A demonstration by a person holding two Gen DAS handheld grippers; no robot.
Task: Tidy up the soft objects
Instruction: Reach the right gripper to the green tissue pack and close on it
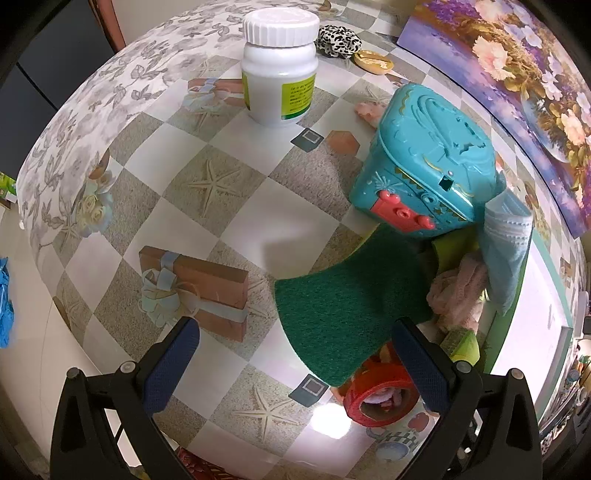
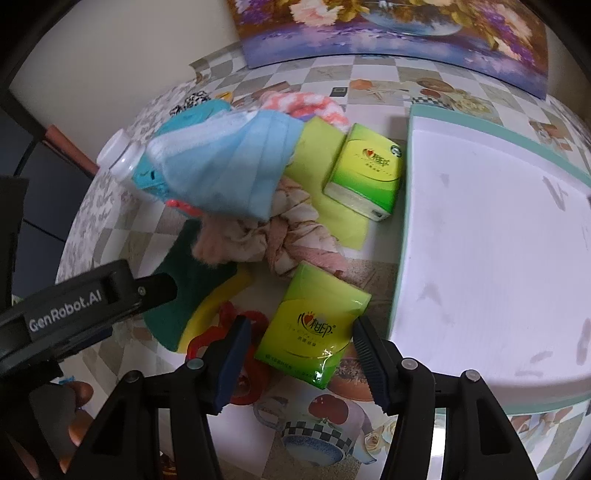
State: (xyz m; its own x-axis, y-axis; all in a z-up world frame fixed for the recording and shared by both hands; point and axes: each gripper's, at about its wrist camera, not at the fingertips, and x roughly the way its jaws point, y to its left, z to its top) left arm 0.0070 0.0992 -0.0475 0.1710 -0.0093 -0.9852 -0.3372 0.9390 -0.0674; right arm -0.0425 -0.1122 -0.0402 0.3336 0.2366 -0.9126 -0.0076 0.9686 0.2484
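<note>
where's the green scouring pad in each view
Left wrist view: the green scouring pad lies lower centre-right, just ahead of the left gripper.
Right wrist view: green scouring pad at lower left, partly behind the other gripper's black body.
Shared landmark: the blue face mask.

wall (image 2: 110, 55): cream | tablecloth (image 1: 236, 229): checkered | floral painting (image 2: 388, 29): propped behind
</note>
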